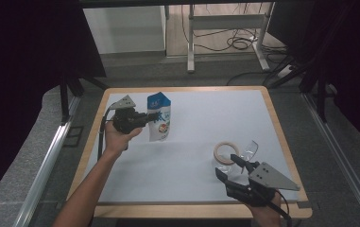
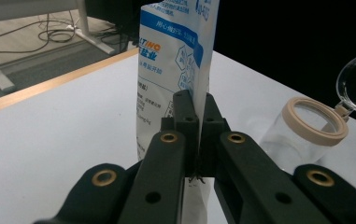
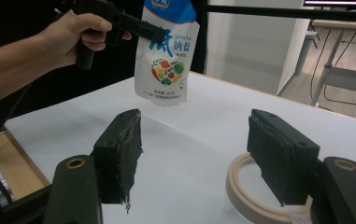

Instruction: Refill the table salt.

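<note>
Black right gripper (image 1: 228, 165) nearest the camera in the high view, down at the table's (image 1: 201, 142) front right corner, jaws spread with nothing between them. Grey plate on top covering most of the body, hand behind it cut off by the bottom edge. Just past its tips: clear jar (image 1: 227, 160) with a beige rim, lid (image 1: 250, 149) flipped open to one side and hard to separate from the white tabletop since it's see-through. Same rim half hidden behind one jaw in the right gripper view (image 3: 248, 191), jar body out of frame there.

Further back and to the left, left gripper (image 1: 155, 116) clamped tight on the edge of a blue and white pouch (image 1: 159, 118), pouch hanging upright and clear of the table, bottom not touching in the right gripper view (image 3: 162, 60). Top of the pouch cropped in the left gripper view (image 2: 173, 70), small print too blurry to read, lower part hidden behind the pinched jaws. Jar showing there too (image 2: 302, 130), off to the side, well apart from the pouch.

Beyond the table: desk legs and loose cables (image 1: 236, 40) on the floor, dark curtains swallowing everything at both sides.
</note>
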